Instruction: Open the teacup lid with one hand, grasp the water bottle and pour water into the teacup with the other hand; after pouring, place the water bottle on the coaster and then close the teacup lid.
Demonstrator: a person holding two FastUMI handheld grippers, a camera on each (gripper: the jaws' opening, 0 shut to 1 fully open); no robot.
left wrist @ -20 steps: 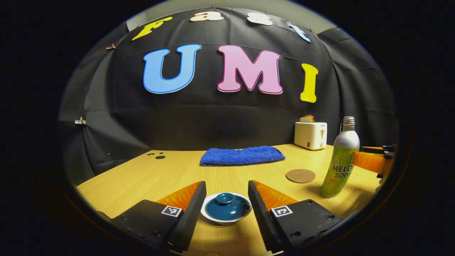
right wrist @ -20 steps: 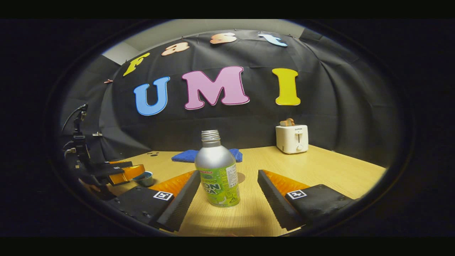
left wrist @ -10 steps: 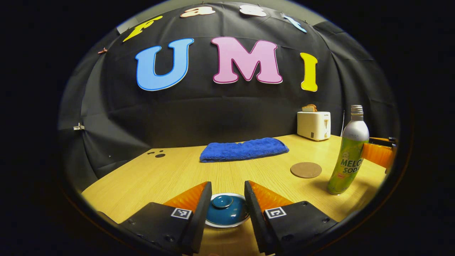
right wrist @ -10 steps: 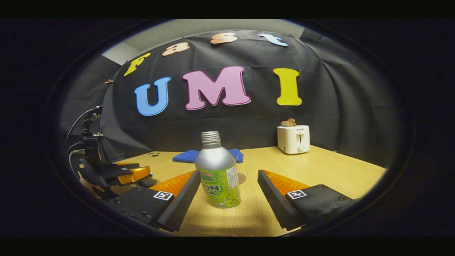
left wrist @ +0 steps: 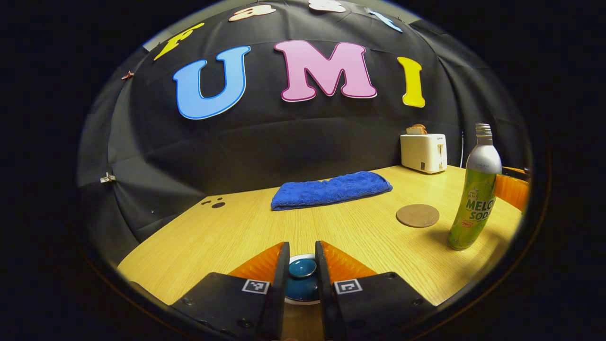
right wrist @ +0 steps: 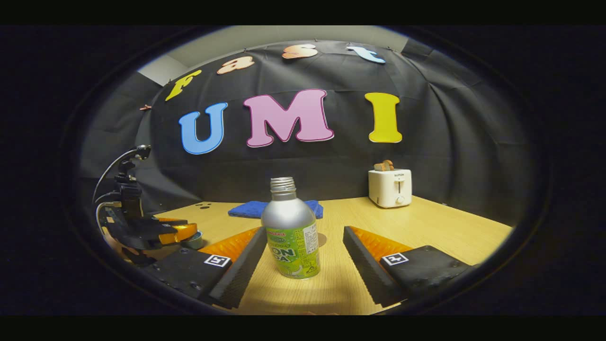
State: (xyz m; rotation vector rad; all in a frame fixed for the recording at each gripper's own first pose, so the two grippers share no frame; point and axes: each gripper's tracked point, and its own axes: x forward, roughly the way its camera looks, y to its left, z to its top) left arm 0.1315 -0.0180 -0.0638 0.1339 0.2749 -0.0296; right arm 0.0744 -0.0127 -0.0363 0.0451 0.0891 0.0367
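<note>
Gripping the knob of the teacup lid [left wrist: 302, 268] at bottom centre, the left gripper [left wrist: 301, 265] has its jaws closed on it; the lid is not yet lifted. The right gripper [right wrist: 303, 253], jaws wide open, flanks the water bottle [right wrist: 289, 230] standing on the desk [left wrist: 350, 232]. Pouring, the coaster [left wrist: 417, 215] placement and re-lidding remain.

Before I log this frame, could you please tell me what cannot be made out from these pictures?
- Left gripper view: the left gripper fingers flank the lid knob; contact cannot be confirmed, and they hide the teacup body.
- Right gripper view: the coaster is mostly hidden behind the water bottle.
- Right gripper view: the teacup is small and partly covered by the left gripper.
</note>
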